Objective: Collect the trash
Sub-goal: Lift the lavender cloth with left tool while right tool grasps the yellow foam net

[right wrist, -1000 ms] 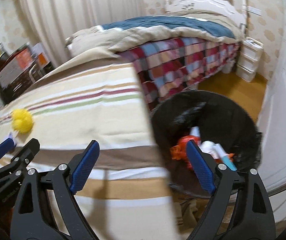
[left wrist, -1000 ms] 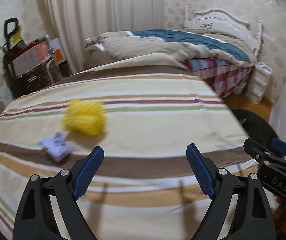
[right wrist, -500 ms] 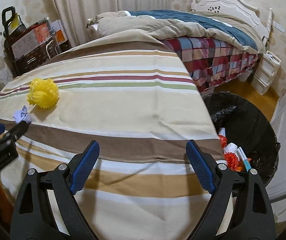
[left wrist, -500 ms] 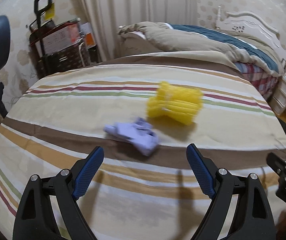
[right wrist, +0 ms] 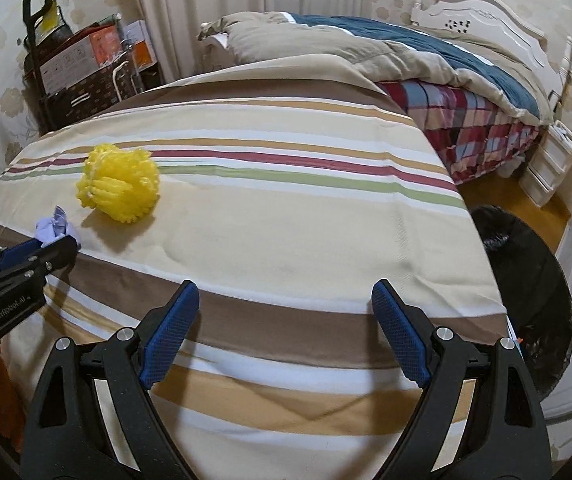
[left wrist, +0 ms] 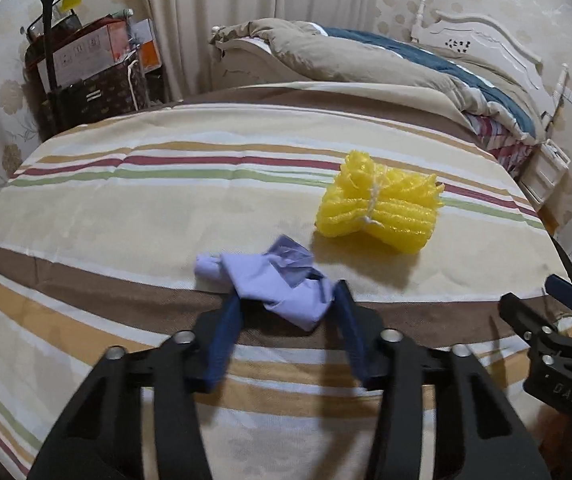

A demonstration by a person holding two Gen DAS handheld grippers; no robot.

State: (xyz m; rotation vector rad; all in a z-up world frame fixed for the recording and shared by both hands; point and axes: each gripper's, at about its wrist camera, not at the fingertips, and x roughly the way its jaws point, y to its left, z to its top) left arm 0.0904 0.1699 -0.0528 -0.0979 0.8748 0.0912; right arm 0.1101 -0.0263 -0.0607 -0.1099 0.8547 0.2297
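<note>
A crumpled purple wad [left wrist: 282, 280] lies on the striped bedspread [left wrist: 166, 208], with a yellow foam net bundle [left wrist: 381, 208] just beyond it to the right. My left gripper [left wrist: 287, 298] is closing its jaws, the wad sits between them, and both blue pads touch its sides. In the right wrist view the same wad [right wrist: 54, 229] shows at the left gripper's tips [right wrist: 46, 248], and the yellow bundle [right wrist: 120, 184] is behind it. My right gripper [right wrist: 286, 300] hangs open over bare bedspread, nothing between its fingers. A black-lined trash bin [right wrist: 525, 272] stands on the floor at the right.
A second bed [right wrist: 425, 60] with a beige and blue quilt and a plaid cover stands behind. A trolley with boxes [left wrist: 86, 64] is at the back left by the curtain. White drawers [right wrist: 553, 164] stand by the far wall.
Both grippers swung left across the bed, so the wad and yellow bundle came nearer and the bin slid to the right edge. The left jaws went from wide apart to closed around the wad.
</note>
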